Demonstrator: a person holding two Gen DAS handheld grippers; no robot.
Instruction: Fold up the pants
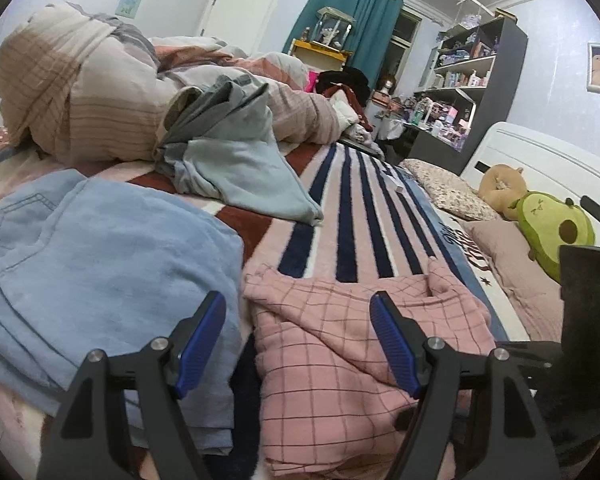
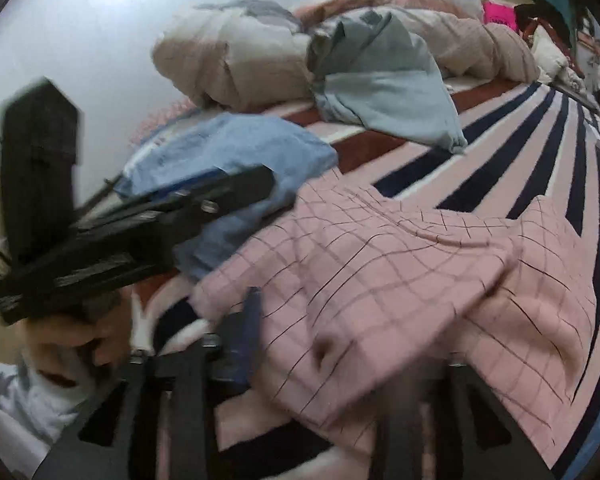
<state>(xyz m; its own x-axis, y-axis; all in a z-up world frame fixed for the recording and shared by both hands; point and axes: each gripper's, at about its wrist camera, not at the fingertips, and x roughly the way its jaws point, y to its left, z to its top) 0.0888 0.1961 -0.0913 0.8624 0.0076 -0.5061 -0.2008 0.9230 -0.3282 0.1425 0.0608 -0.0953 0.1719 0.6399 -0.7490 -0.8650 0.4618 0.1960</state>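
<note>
Pink checked pants [image 1: 340, 344] lie crumpled on the striped bed, straight ahead in the left wrist view. My left gripper [image 1: 298, 344] is open, its blue pads just above the cloth, holding nothing. In the right wrist view the pink pants [image 2: 400, 272] fill the middle, a fold lifted over my right gripper [image 2: 332, 344]. Only its left blue finger [image 2: 248, 332] shows; the other is under the cloth, and the view is blurred. The left gripper's black body [image 2: 132, 236] is at the left.
Folded light-blue jeans [image 1: 100, 264] lie left of the pink pants. A grey-blue garment [image 1: 236, 160] and a bunched quilt [image 1: 84, 92] sit farther back. Pillows and an avocado plush toy [image 1: 552, 228] line the right edge by the headboard. Shelves [image 1: 472, 80] stand beyond.
</note>
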